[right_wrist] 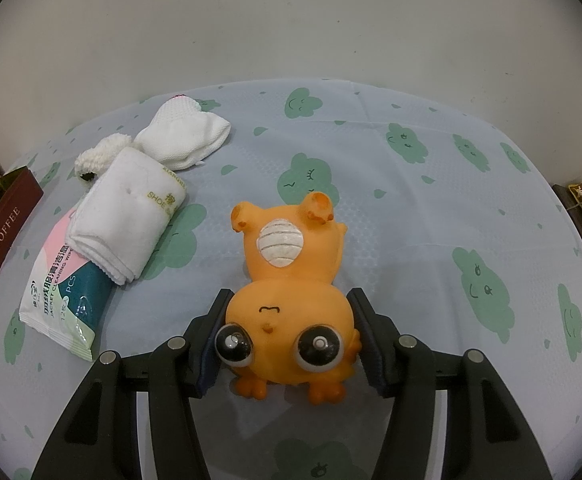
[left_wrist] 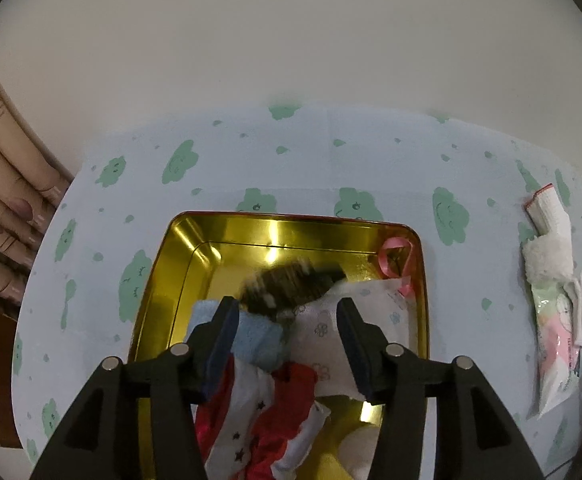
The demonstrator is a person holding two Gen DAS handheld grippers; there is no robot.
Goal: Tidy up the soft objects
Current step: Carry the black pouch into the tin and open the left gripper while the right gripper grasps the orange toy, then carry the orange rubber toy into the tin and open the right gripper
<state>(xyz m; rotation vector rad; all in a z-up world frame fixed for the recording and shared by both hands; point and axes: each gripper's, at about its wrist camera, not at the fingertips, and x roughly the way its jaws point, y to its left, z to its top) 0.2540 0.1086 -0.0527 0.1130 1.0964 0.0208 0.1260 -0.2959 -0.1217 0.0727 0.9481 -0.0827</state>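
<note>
The step in hand reads as a drop into the gold tin (left_wrist: 163,280), the landmark here, with a second pick under way on its right.

Over the tin's near half, the left tongs (left_wrist: 287,328) stand apart with nothing pressed between the pads. Just beyond their tips a dark, blurred item (left_wrist: 291,286) sits or falls inside the tin; what it is cannot be told. Under the tongs lie a blue cloth (left_wrist: 257,340), a red-and-white starred cloth (left_wrist: 263,412) and a white flowered packet (left_wrist: 323,332), with a pink ribbon (left_wrist: 397,254) in the far right corner of the tin.

Right of the tin, on the tabletop (right_wrist: 411,208), lie a white mesh sock (right_wrist: 183,136), a folded white towel (right_wrist: 127,208) and, under it, a wipes packet (right_wrist: 67,292).

Further right, the right tongs (right_wrist: 289,332) are clamped on the head of the orange frog toy (right_wrist: 291,280), which appears to rest on the tabletop.

Next, by my judgement, the left tongs need to lift clear of the tin so the frog can be carried across and let go inside without snagging the rim.
</note>
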